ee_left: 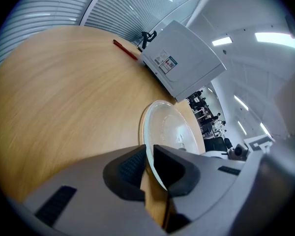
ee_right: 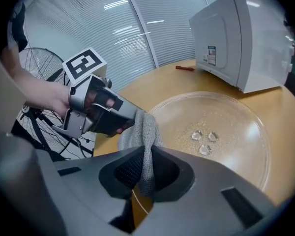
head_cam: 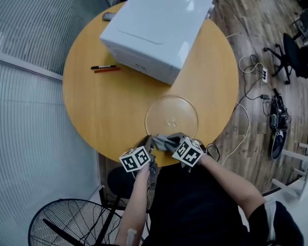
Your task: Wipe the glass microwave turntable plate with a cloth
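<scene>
The clear glass turntable plate (head_cam: 172, 118) lies flat on the round wooden table (head_cam: 102, 111), near its front edge. My left gripper (head_cam: 149, 145) is shut on the plate's near rim. In the left gripper view the plate (ee_left: 171, 128) runs edge-on between the jaws of the left gripper (ee_left: 150, 155). My right gripper (head_cam: 170, 141) is shut on a grey cloth (head_cam: 166, 140), held over the plate's near-left rim. In the right gripper view the cloth (ee_right: 143, 131) hangs bunched from the right gripper (ee_right: 146, 163), the plate (ee_right: 221, 136) spreads beyond it, and the left gripper (ee_right: 137, 117) reaches in from the left.
A white microwave (head_cam: 154, 24) stands at the back of the table, close behind the plate. A black pen and a red one (head_cam: 105, 68) lie left of it. A floor fan (head_cam: 72, 222) stands lower left; an office chair (head_cam: 292, 55) and cables (head_cam: 254, 70) are on the right.
</scene>
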